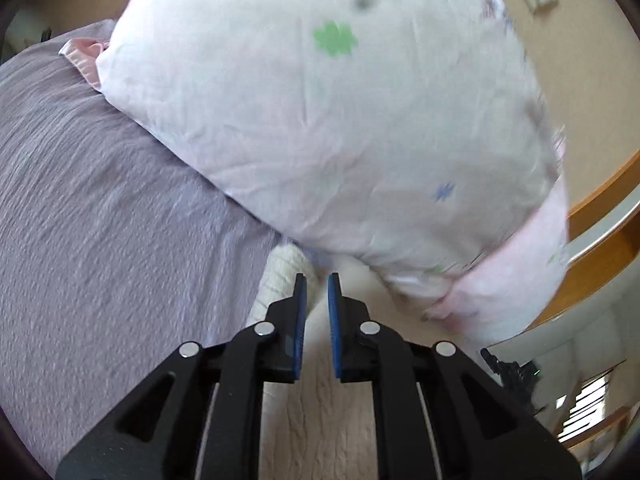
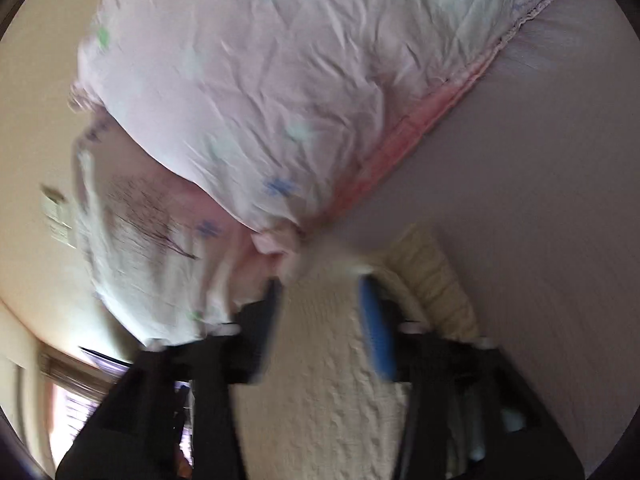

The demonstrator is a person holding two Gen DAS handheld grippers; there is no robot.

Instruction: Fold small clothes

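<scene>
A cream knitted garment (image 1: 320,392) lies on the lilac bed cover (image 1: 100,220), right under my left gripper (image 1: 317,280). Its ribbed edge (image 1: 276,280) shows by the left fingertip. The left jaws stand a narrow gap apart with nothing between them. In the blurred right wrist view the same cream knit (image 2: 320,380) fills the space under my right gripper (image 2: 320,284), whose jaws stand wide apart and empty. The knit's ribbed edge (image 2: 432,276) lies to the right of the blue pad (image 2: 376,332).
A big white pillow with pink trim and small flower prints (image 1: 340,112) lies just ahead of both grippers; it also shows in the right wrist view (image 2: 260,80). A wooden bed frame (image 1: 600,240) runs at the right. A window (image 2: 72,408) is low left.
</scene>
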